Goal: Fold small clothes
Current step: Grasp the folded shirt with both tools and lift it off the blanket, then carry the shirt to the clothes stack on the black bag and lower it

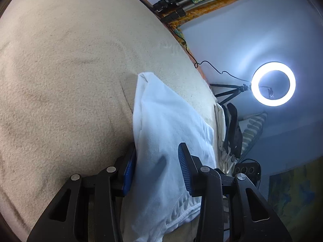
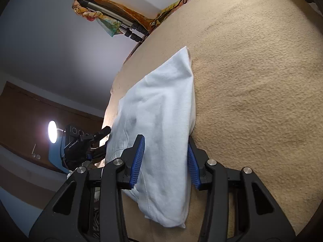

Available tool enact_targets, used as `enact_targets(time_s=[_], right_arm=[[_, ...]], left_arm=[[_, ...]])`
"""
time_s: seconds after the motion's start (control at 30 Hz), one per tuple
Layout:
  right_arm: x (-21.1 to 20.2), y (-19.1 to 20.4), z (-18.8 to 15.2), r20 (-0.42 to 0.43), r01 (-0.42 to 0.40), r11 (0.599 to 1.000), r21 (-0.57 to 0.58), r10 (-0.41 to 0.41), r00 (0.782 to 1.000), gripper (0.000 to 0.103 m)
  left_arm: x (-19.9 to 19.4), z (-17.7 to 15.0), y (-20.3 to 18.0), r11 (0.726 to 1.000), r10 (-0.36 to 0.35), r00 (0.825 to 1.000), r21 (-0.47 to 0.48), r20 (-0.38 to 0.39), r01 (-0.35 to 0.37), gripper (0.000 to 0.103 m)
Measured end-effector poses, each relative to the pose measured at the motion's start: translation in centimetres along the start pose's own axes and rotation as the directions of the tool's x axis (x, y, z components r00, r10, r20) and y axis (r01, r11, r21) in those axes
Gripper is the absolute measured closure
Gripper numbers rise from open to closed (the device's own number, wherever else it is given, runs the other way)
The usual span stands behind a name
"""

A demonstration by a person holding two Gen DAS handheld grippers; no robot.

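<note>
A folded white garment [image 1: 161, 111] lies on the beige bed cover [image 1: 70, 70], a stitched hem at its near end. My left gripper [image 1: 157, 147] straddles that end. One blue pad [image 1: 129, 171] sits against the cloth's left edge. The other pad [image 1: 185, 169] stands over the cloth with its ridged face showing and casts a shadow on the fabric. My right gripper [image 2: 165, 138] straddles the garment [image 2: 161, 92] from the opposite side. Its left pad [image 2: 139, 157] shows clear above the cloth, and its right pad [image 2: 191, 167] is half hidden behind the cloth's edge. Both stand open.
A lit ring light [image 1: 273, 83] on a tripod stands beyond the bed's edge, with a black cable [image 1: 212, 64] running to it. Folded tripods [image 1: 177, 2] wrapped in patterned cloth lie at the far end. The left gripper's body [image 2: 80, 141] shows beside the garment.
</note>
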State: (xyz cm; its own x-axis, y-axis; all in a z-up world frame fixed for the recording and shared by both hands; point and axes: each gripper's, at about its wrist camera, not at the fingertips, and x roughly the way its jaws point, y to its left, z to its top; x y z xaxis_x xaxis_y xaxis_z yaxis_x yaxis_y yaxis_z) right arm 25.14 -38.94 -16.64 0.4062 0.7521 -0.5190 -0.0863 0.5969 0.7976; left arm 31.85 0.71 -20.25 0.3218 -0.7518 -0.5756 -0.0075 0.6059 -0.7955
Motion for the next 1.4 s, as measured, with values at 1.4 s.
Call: enact_targets(time_s=[1.4], right_arm=[[-14.9,9.6,-0.4,0.388,0.536,0.779,-0.326,-0.407,0.827,0.093]], left_arm=[[5.9,-4.8,-23.3,0.832,-0.028,0.996,0.554,0.089,-0.026,0.094]])
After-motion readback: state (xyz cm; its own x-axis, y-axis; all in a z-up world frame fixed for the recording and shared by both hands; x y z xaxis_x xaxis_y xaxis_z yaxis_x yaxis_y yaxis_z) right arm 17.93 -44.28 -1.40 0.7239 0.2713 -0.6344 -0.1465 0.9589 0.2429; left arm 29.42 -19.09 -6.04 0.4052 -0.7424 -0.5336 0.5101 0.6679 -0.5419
